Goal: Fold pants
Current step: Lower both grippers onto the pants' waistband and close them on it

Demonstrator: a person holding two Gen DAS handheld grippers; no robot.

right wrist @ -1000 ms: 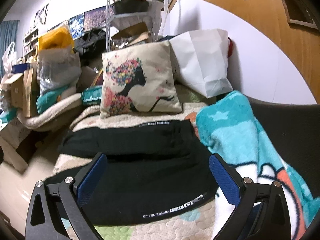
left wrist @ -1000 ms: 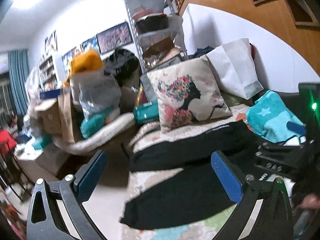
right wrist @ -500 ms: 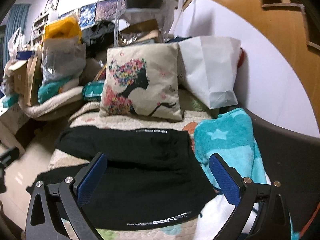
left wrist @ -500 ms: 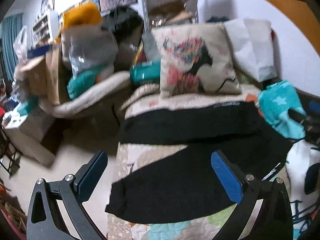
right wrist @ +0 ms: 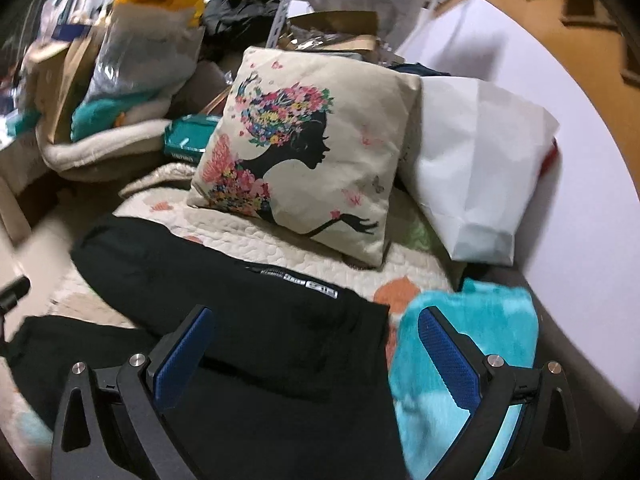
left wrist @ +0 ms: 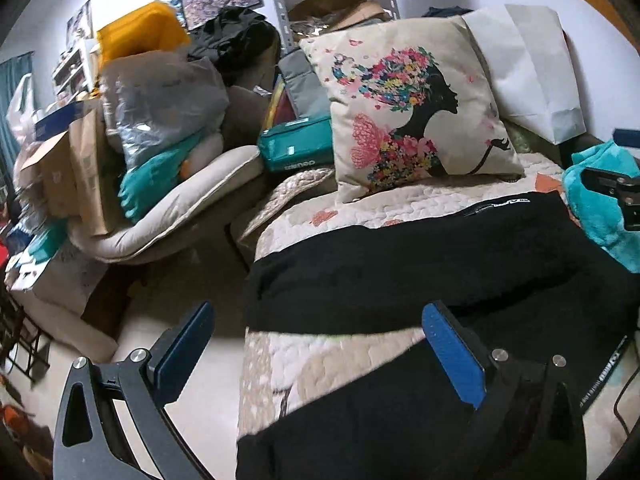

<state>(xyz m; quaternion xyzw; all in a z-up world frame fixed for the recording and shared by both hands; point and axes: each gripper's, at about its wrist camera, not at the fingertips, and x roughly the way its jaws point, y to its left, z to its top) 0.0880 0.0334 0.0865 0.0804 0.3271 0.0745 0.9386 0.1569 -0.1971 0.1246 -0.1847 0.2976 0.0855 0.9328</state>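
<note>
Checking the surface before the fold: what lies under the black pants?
The black pants lie spread on a quilted bedspread, which shows between the two legs. What the quilt looks like beneath the fabric itself is covered.

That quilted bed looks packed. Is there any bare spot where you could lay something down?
Two patches of quilt are bare: the wedge between the two legs of the black pants, and the strip between the pants and the flowered pillow. The right side is crowded by the teal blanket and white bag.
</note>
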